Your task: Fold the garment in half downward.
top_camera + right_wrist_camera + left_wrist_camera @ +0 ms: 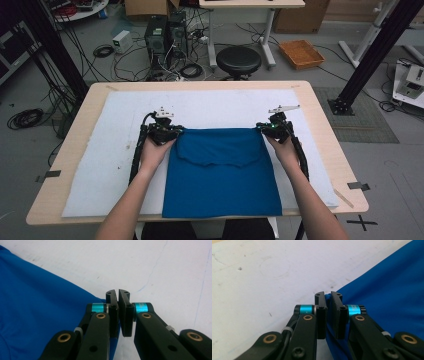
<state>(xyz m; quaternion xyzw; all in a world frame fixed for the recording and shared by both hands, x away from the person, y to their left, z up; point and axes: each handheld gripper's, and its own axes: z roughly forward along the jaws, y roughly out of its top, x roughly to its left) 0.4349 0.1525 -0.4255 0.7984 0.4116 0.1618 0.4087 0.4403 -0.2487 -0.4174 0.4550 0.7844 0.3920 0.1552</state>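
Note:
A blue cloth [222, 175] lies on the white mat, folded so that a wavy edge crosses its upper part. My left gripper [176, 132] is shut on the cloth's far left corner, with blue fabric [387, 295] pinched between its black jaws, as the left gripper view shows around my left gripper [328, 293]. My right gripper [262, 127] is shut on the far right corner. In the right gripper view the cloth [37, 315] runs in under the jaws of my right gripper [117, 292]. Both hands hold the far edge taut and straight.
The white mat [120, 115] covers most of the wooden table [320, 130]. Bare mat lies beyond the cloth and to both sides. On the floor behind the table stand a black stool [238, 60], computer towers [165, 35] and an orange tray [301, 53].

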